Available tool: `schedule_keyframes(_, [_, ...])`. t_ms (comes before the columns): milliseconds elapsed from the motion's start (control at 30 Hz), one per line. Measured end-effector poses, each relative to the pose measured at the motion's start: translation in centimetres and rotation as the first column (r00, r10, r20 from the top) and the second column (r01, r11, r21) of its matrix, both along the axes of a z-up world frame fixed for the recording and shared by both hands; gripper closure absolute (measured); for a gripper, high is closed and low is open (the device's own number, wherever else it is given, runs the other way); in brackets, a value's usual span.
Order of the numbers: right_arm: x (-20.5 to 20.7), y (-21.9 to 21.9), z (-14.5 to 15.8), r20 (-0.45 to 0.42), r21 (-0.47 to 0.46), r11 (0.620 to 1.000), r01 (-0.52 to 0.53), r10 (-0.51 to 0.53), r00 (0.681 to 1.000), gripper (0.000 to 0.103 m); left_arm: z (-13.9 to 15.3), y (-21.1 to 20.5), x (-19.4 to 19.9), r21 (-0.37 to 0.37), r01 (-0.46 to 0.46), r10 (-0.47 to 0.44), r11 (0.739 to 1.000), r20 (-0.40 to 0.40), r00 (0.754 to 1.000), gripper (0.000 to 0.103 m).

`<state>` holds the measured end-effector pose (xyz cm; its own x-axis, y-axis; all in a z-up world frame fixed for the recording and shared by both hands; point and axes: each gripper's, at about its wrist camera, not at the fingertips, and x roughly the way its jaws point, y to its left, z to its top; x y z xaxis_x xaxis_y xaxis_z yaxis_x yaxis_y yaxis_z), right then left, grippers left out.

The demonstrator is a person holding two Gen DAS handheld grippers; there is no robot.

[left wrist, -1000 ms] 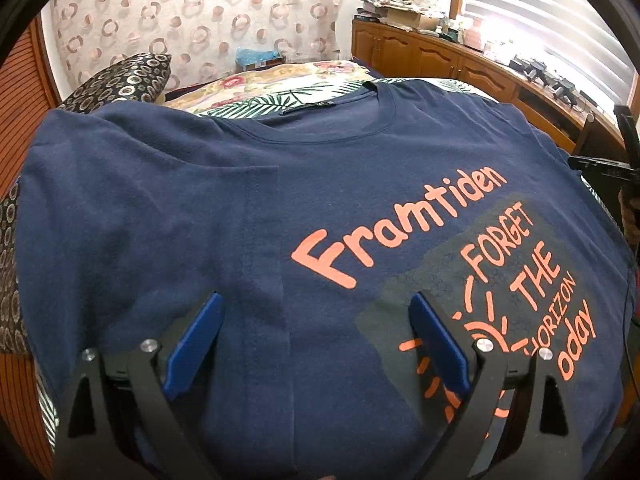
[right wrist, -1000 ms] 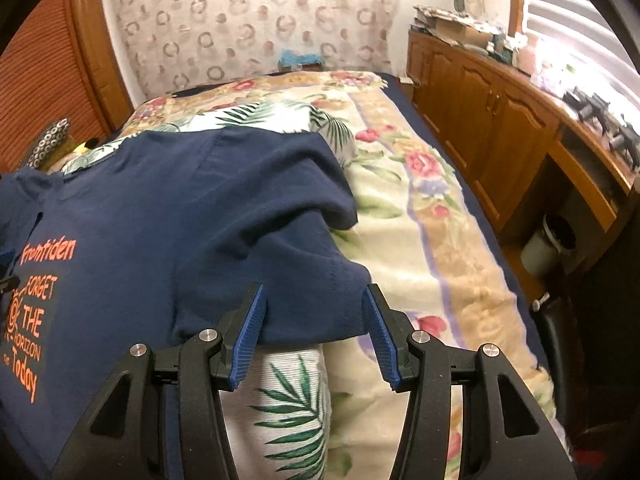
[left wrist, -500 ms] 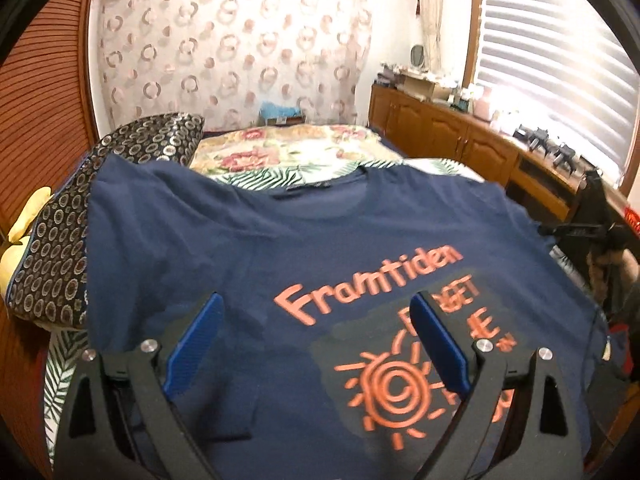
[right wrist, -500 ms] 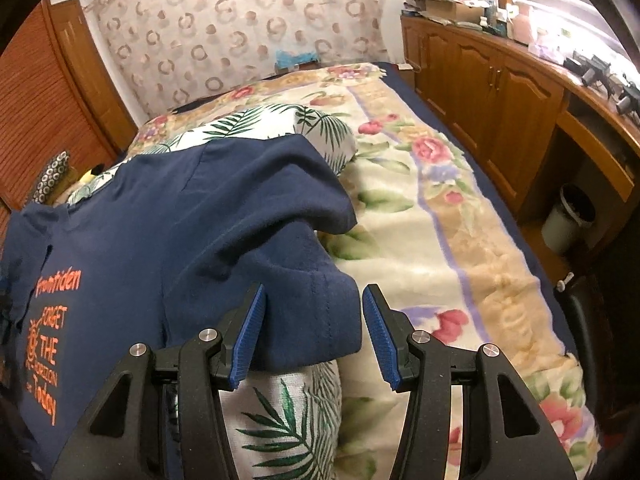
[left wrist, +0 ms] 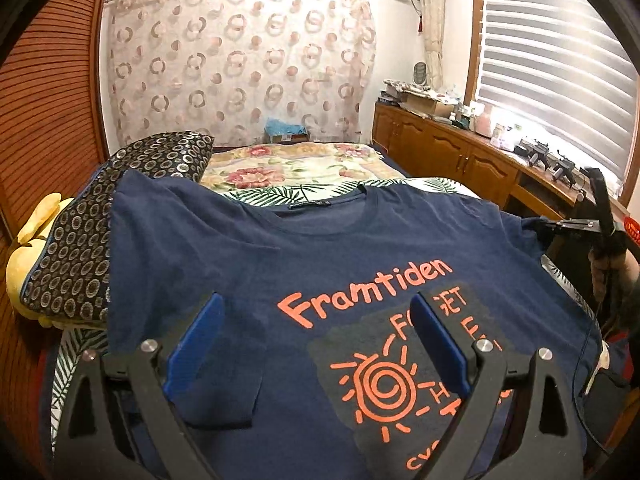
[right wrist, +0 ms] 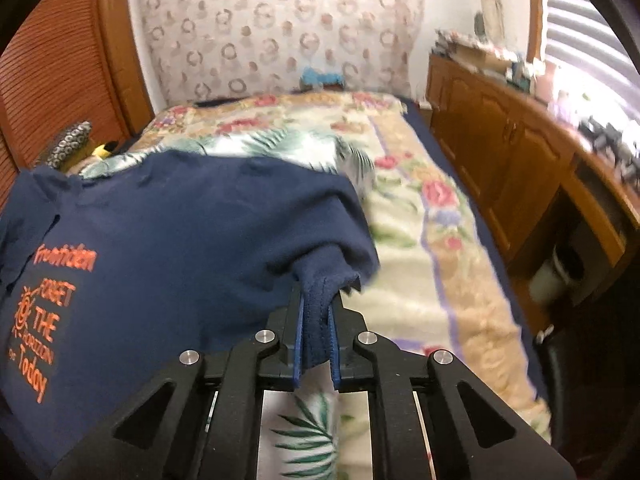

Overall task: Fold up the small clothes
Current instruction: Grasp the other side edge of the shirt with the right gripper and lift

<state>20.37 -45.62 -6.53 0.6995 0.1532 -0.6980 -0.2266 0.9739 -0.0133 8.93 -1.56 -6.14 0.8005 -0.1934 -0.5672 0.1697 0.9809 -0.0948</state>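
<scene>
Shirt (left wrist: 320, 264): flat on the bed (right wrist: 404, 208), collar away
Pillow (left wrist: 100, 216): left of shirt, touching it
Cabinets (right wrist: 500, 152): along bed's right side
Curtain (left wrist: 240, 64): behind the bed
Sleeve (right wrist: 320, 276): at shirt's right edge, between right gripper (right wrist: 316, 336) pads

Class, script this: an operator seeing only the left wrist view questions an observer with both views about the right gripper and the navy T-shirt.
Operator: Is the right gripper shut on anything?
Observer: Yes. Its jaws have just been closing, and the sleeve hem of the T-shirt is pinched between the blue pads.
Operator: What lies under that grip?
Observer: A leaf-print cloth shows directly below the pinched hem.
</scene>
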Motion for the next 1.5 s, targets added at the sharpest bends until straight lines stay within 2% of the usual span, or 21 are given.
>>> schedule_keyframes(200, [-1.0, 5.4, 2.5, 0.054, 0.009, 0.990, -0.140, 0.140, 0.989, 0.096, 0.4, 0.1, -0.4, -0.009, -0.017, 0.017, 1.000, 0.022, 1.000, 0.008])
schedule_keyframes(333, [-1.8, 9.7, 1.2, 0.005, 0.004, 0.973, -0.231, 0.231, 0.973, 0.096, 0.6, -0.1, -1.0, -0.001, -0.015, 0.015, 1.000, 0.036, 0.999, 0.008])
schedule_keyframes(467, [-2.1, 11.6, -0.9, -0.049, -0.002, 0.968, -0.252, 0.251, 0.967, 0.094, 0.9, -0.4, -1.6, 0.008, -0.008, 0.007, 1.000, 0.044, 0.999, 0.008])
schedule_keyframes(533, [-2.4, 11.9, -1.7, -0.067, 0.006, 0.967, -0.255, 0.255, 0.965, 0.091, 1.0, -0.6, -1.9, 0.006, -0.005, 0.005, 1.000, 0.046, 0.999, 0.008])
schedule_keyframes(700, [-3.7, 11.7, -1.6, -0.064, 0.028, 0.964, -0.264, 0.265, 0.962, 0.071, 1.0, -1.3, -2.4, 0.010, 0.000, 0.000, 1.000, 0.044, 0.999, 0.008])
schedule_keyframes(800, [-4.0, 10.5, -0.4, -0.027, 0.024, 0.972, -0.233, 0.234, 0.972, 0.065, 0.9, -1.8, -2.3, 0.014, 0.007, -0.008, 1.000, 0.039, 0.999, 0.008])
schedule_keyframes(967, [-2.3, 7.6, 0.6, -0.004, 0.004, 0.990, -0.141, 0.141, 0.990, 0.064, 0.7, -2.4, -2.3, 0.020, 0.016, -0.017, 1.000, 0.039, 0.999, 0.008])
schedule_keyframes(1200, [2.8, 4.2, -1.8, -0.072, -0.052, 0.998, -0.021, 0.018, 0.997, 0.064, 0.4, -2.6, -2.2, 0.023, 0.022, -0.022, 1.000, 0.030, 0.999, 0.008])
schedule_keyframes(1367, [4.8, 2.7, -3.6, -0.131, 0.000, 1.000, 0.013, -0.013, 0.991, 0.064, 0.1, -2.5, -2.1, 0.022, 0.021, -0.022, 1.000, 0.022, 1.000, 0.008])
schedule_keyframes(1433, [5.0, 2.7, -3.7, -0.123, 0.006, 1.000, 0.008, -0.008, 0.992, 0.064, -0.1, -2.4, -2.0, 0.021, 0.019, -0.019, 1.000, 0.020, 1.000, 0.008])
schedule_keyframes(1467, [5.0, 2.9, -3.7, -0.122, 0.003, 1.000, 0.004, -0.003, 0.993, 0.067, -0.2, -2.2, -2.0, 0.019, 0.017, -0.018, 1.000, 0.019, 1.000, 0.008])
schedule_keyframes(1500, [5.1, 3.1, -3.6, -0.125, 0.010, 1.000, -0.013, 0.014, 0.992, 0.079, -0.3, -2.1, -2.0, 0.017, 0.016, -0.016, 1.000, 0.017, 1.000, 0.008])
